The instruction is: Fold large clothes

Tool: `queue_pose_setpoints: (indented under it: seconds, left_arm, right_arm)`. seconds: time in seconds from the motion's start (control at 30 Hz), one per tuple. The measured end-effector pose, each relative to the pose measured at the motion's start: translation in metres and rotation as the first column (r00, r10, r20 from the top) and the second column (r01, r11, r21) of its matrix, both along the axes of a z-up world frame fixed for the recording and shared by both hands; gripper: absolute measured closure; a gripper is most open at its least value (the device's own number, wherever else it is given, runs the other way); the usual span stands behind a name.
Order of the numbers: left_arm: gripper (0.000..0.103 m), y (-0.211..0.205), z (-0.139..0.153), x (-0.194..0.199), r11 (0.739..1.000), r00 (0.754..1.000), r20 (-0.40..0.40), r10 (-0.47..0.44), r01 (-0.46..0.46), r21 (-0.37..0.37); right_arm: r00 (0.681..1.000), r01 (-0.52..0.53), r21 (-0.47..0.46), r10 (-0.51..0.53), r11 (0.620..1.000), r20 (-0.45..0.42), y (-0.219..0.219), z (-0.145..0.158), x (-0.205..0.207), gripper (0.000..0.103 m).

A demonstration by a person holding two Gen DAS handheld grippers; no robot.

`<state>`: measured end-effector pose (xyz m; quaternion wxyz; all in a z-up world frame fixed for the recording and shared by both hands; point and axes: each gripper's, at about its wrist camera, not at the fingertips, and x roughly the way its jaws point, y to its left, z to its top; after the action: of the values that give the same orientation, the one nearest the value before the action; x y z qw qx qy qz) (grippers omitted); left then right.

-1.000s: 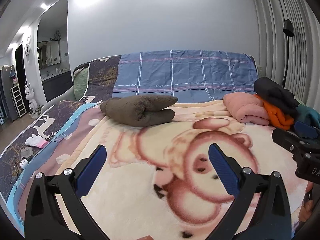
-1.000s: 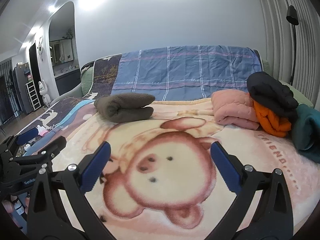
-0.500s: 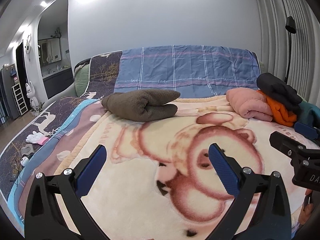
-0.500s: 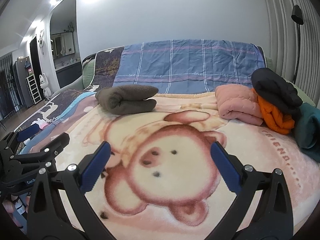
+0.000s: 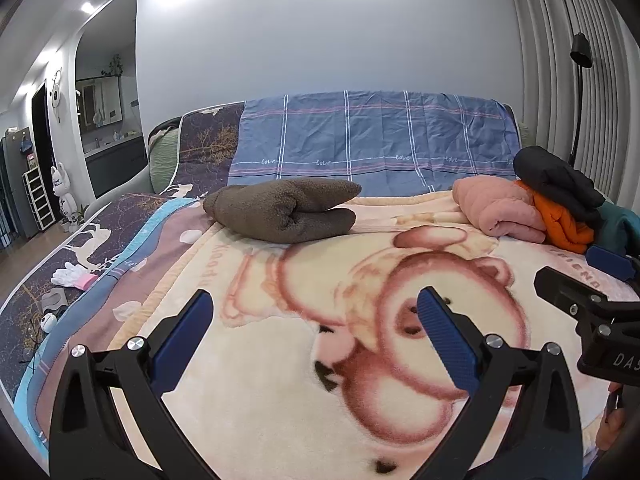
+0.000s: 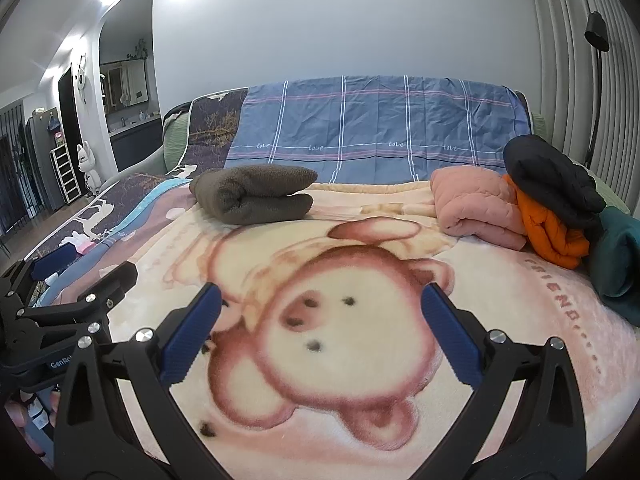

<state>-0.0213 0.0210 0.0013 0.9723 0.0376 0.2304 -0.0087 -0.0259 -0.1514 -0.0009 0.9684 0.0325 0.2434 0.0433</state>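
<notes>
**While folded garments rest on the bed, both grippers hover empty**

While the brown fleece garment (image 5: 284,212) lies folded at the far left of the bear-print blanket (image 6: 320,360), the pink quilted garment (image 6: 476,208) sits folded at far right, touching a heap of orange (image 6: 552,232), black (image 6: 556,180) and teal (image 6: 616,264) clothes. Left gripper (image 5: 316,332) and right gripper (image 6: 320,328) hover above the blanket (fingers wide apart, gripping nothing). White gloves (image 5: 72,276) lie on the bed's left edge.
</notes>
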Motion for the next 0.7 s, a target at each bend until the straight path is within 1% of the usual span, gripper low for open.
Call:
queue_pose_setpoints:
  seconds: [0.7]
  left_arm:
    - [0.001, 0.001, -0.0008, 0.0017, 1.0, 1.0, 0.0, -0.001, 0.001, 0.013]
  right_arm:
    - [1.0, -0.005, -0.014, 0.005, 1.0, -0.014, -0.0001, -0.0067, 0.0042, 0.002]
